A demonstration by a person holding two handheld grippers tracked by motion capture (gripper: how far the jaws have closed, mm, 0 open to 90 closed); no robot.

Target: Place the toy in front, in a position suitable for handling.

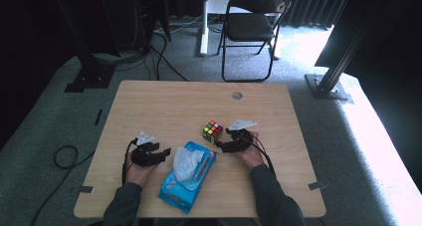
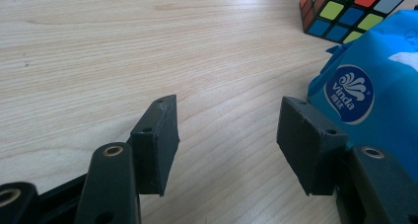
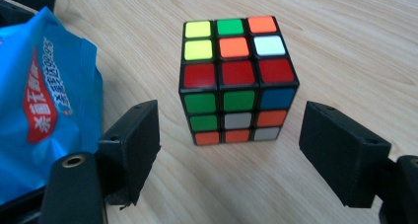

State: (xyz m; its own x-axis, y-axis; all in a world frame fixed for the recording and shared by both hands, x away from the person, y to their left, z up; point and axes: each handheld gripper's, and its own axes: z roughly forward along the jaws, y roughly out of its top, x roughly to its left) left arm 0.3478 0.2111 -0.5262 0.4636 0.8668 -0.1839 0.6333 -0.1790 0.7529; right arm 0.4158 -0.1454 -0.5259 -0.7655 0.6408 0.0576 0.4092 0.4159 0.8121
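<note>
I hold my right gripper [image 3: 229, 150] low over the pale wooden table [image 1: 164, 106], its jaws spread wide and lined up on the scrambled, multicoloured plastic puzzle cube [image 3: 238, 78], which sits flat on the wood just ahead of them, untouched. The gap looks wide enough to take the cube's sides, so I judge a grasp is being set up. My left gripper [image 2: 226, 145] also stands open and empty, resting just beside the blue plastic tissue pack [image 1: 186, 178], likely to steady it
</note>
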